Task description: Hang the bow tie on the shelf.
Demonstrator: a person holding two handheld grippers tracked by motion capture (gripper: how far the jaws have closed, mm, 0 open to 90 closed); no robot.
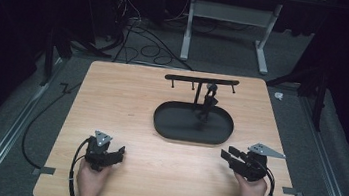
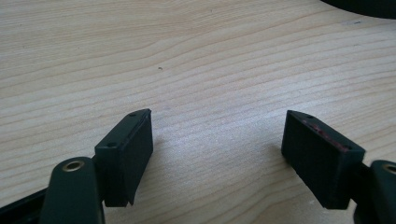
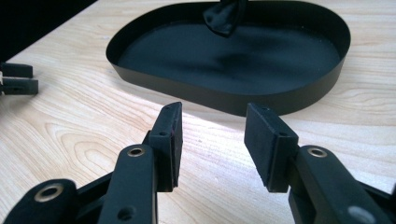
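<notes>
A black oval tray (image 1: pixel 169 127) sits in the middle of the wooden table (image 1: pixel 127 97). From it rises a thin black T-shaped rack (image 1: pixel 202 80) with small hooks, and a dark glossy item (image 1: pixel 208 102) hangs from the rack over the tray. My left gripper (image 1: pixel 119 151) rests near the front left, its jaws wide open over bare wood (image 2: pixel 217 144). Front right of the tray, my right gripper (image 1: pixel 226 154) points toward the tray (image 3: pixel 187 91). It stands open (image 3: pixel 212 135) with nothing between its jaws. The hanging item (image 3: pixel 226 16) dangles at the top of the right gripper view.
The tray's edge (image 2: pixel 364 7) shows at the top right of the left gripper view. The left gripper's jaws (image 3: pixel 16 79) appear at the far left of the right gripper view. Beyond the table, cables (image 1: pixel 144 44) lie on the floor beside a white desk frame (image 1: pixel 228 14).
</notes>
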